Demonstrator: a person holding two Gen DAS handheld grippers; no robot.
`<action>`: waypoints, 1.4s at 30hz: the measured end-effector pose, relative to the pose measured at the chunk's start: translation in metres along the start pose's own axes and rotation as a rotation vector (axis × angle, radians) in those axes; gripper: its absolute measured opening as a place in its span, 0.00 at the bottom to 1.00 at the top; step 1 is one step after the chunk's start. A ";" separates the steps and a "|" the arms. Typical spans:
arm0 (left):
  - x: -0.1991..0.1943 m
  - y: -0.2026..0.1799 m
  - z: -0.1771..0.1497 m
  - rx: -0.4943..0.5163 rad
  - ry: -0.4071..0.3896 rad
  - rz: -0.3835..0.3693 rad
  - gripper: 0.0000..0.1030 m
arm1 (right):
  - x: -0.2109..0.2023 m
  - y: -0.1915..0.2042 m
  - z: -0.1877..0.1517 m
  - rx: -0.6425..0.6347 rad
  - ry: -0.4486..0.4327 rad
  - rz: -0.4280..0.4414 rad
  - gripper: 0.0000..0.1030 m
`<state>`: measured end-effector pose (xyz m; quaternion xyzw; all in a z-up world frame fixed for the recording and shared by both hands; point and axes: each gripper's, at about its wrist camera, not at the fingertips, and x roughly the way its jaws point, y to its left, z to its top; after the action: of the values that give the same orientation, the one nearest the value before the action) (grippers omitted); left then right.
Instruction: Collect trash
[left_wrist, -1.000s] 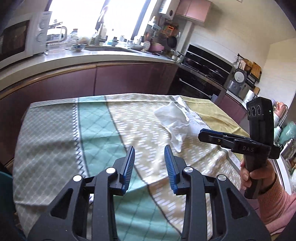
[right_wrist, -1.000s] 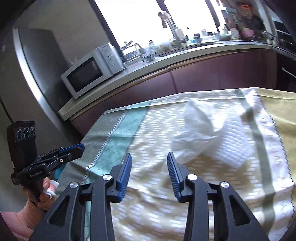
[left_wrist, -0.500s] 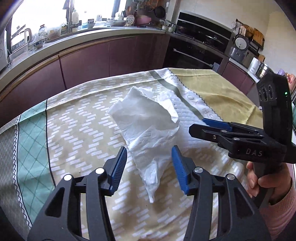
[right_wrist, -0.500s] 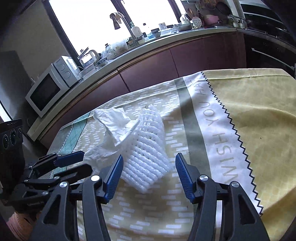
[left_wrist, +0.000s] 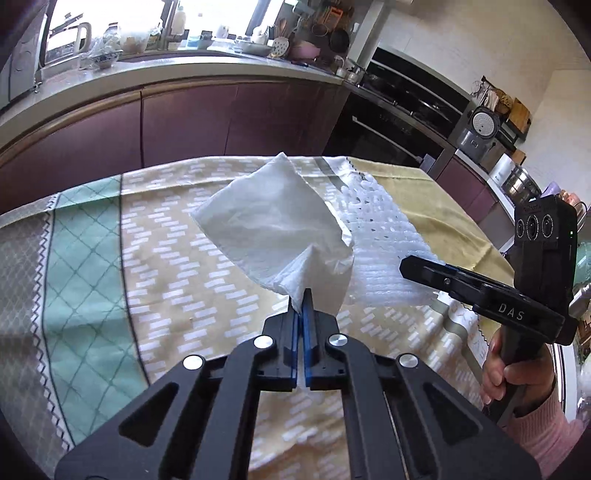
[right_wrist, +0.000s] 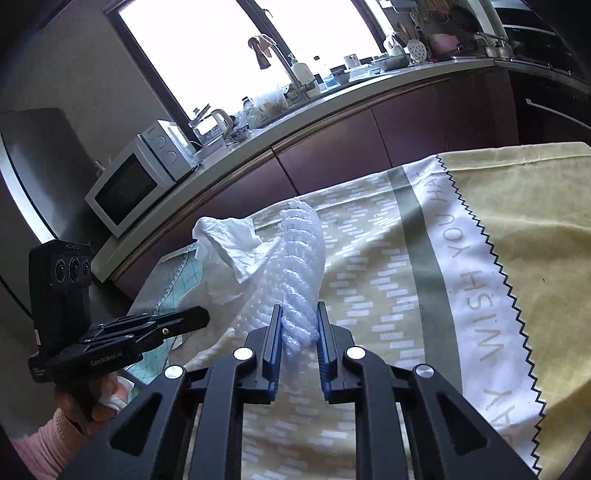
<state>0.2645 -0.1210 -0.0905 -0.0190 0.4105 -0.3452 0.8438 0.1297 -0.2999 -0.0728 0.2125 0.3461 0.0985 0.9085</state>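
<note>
A crumpled white paper towel (left_wrist: 273, 229) stands up off the tablecloth, its near corner pinched in my left gripper (left_wrist: 301, 301), which is shut on it. The towel also shows in the right wrist view (right_wrist: 229, 243). Beside it on the right is a white foam net sleeve (left_wrist: 380, 240). My right gripper (right_wrist: 298, 317) is shut on the near end of the foam net (right_wrist: 301, 266), which bunches up between the blue pads. The right gripper shows in the left wrist view (left_wrist: 424, 267), and the left gripper in the right wrist view (right_wrist: 199, 317).
A patterned tablecloth (left_wrist: 177, 266) in green, beige and yellow covers the table (right_wrist: 498, 240). Behind it runs a dark cabinet counter (left_wrist: 184, 110) with a microwave (right_wrist: 136, 181), a kettle and a sink. An oven (left_wrist: 399, 122) stands at the back right.
Both grippers were open around the trash half a second ago. Now the left has shut on the paper towel and the right on the foam net, and both pieces are lifted and bunched.
</note>
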 end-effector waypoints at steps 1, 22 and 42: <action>-0.017 0.005 -0.004 -0.007 -0.021 0.011 0.02 | -0.004 0.007 0.000 -0.010 -0.006 0.023 0.15; -0.339 0.214 -0.186 -0.361 -0.269 0.421 0.02 | 0.089 0.295 -0.046 -0.421 0.249 0.494 0.15; -0.343 0.262 -0.233 -0.465 -0.212 0.534 0.02 | 0.171 0.379 -0.090 -0.509 0.404 0.462 0.15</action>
<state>0.1028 0.3427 -0.0946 -0.1382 0.3786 -0.0067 0.9152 0.1840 0.1218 -0.0610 0.0294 0.4254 0.4227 0.7997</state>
